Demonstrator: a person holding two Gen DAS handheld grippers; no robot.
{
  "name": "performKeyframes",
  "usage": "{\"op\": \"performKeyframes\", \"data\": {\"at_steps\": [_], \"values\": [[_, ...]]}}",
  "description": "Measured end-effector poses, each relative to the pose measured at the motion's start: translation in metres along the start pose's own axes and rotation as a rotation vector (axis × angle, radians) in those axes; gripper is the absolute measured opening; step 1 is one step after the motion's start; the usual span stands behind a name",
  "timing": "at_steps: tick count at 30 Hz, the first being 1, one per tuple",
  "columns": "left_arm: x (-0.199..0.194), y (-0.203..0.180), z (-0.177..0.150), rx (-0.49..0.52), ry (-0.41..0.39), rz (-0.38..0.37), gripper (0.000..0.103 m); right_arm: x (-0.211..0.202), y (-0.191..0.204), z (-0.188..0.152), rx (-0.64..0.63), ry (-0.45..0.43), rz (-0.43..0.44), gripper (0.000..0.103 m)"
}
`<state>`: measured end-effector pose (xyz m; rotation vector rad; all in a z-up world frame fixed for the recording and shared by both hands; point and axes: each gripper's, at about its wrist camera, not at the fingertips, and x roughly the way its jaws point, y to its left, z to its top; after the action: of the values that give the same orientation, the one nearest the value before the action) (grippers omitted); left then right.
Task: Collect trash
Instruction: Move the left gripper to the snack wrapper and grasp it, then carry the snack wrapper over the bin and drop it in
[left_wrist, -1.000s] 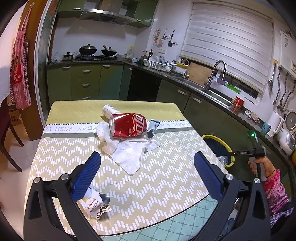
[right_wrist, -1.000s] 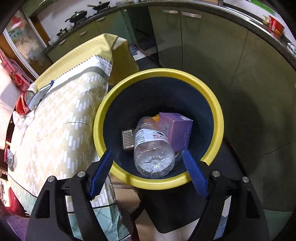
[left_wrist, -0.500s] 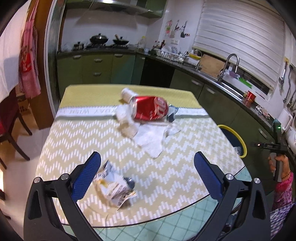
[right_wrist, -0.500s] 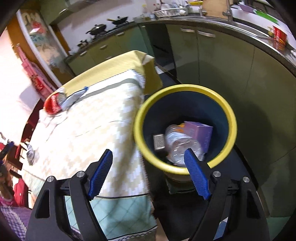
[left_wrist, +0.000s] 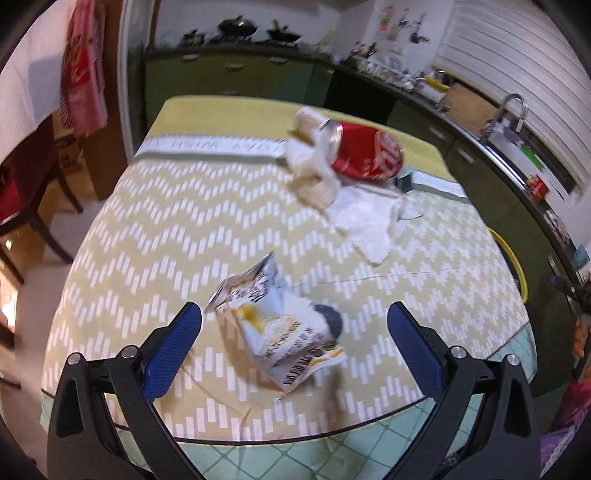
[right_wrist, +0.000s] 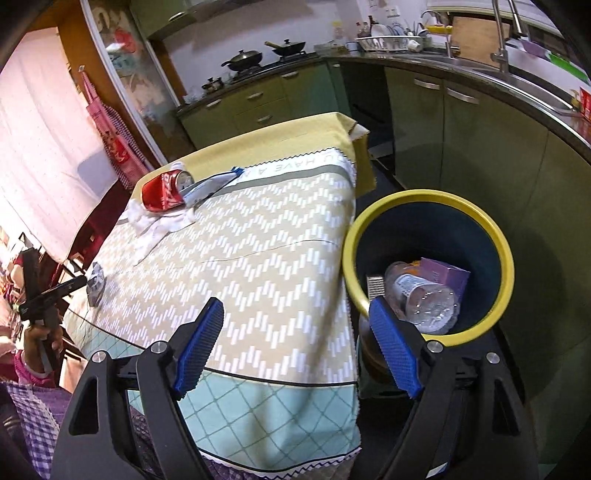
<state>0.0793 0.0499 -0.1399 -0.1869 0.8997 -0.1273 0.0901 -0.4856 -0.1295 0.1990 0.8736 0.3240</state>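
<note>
A crumpled white snack wrapper (left_wrist: 284, 325) lies on the table's near part, just beyond and between the blue pads of my open left gripper (left_wrist: 293, 314). Farther back a red soda can (left_wrist: 365, 157) lies on its side by crumpled white tissues (left_wrist: 354, 206) and a small white cup (left_wrist: 308, 122). My right gripper (right_wrist: 295, 314) is open and empty, hovering over the table's corner beside the yellow-rimmed bin (right_wrist: 506, 251). In the bin lie a clear plastic bottle (right_wrist: 424, 299) and a purple box (right_wrist: 445, 277). The can (right_wrist: 162, 190) and wrapper (right_wrist: 96, 282) also show in the right wrist view.
The table wears a zigzag-patterned cloth (left_wrist: 184, 221) with a teal edge (right_wrist: 277, 413). Green kitchen cabinets (right_wrist: 461, 129) and a sink counter run behind the bin. A dark chair (left_wrist: 26, 206) stands left of the table. A person's hand (right_wrist: 40, 332) holds the left gripper's handle.
My left gripper sank toward the wrapper, which now sits larger between the pads. My right gripper drew back and up from over the bin, which now lies to its right.
</note>
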Motion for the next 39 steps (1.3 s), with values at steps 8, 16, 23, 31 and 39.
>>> {"op": "performKeyframes", "data": {"at_steps": [8,16,23,31,39], "values": [[0.014,0.0,0.001,-0.025,0.047,0.028,0.096,0.01,0.001,0.0,-0.001,0.009,0.023,0.08],[0.024,0.001,0.003,-0.038,0.081,0.037,0.071,0.012,0.004,0.0,-0.007,0.005,0.042,0.081],[0.024,-0.002,0.002,-0.02,0.083,0.046,0.053,0.009,0.007,-0.001,-0.014,0.0,0.052,0.082],[0.024,-0.015,-0.001,0.036,0.091,0.028,0.043,0.007,0.01,-0.001,-0.019,-0.004,0.059,0.082],[0.01,-0.046,0.006,0.114,0.057,-0.029,0.043,0.0,0.009,0.0,-0.017,-0.024,0.06,0.082]]}}
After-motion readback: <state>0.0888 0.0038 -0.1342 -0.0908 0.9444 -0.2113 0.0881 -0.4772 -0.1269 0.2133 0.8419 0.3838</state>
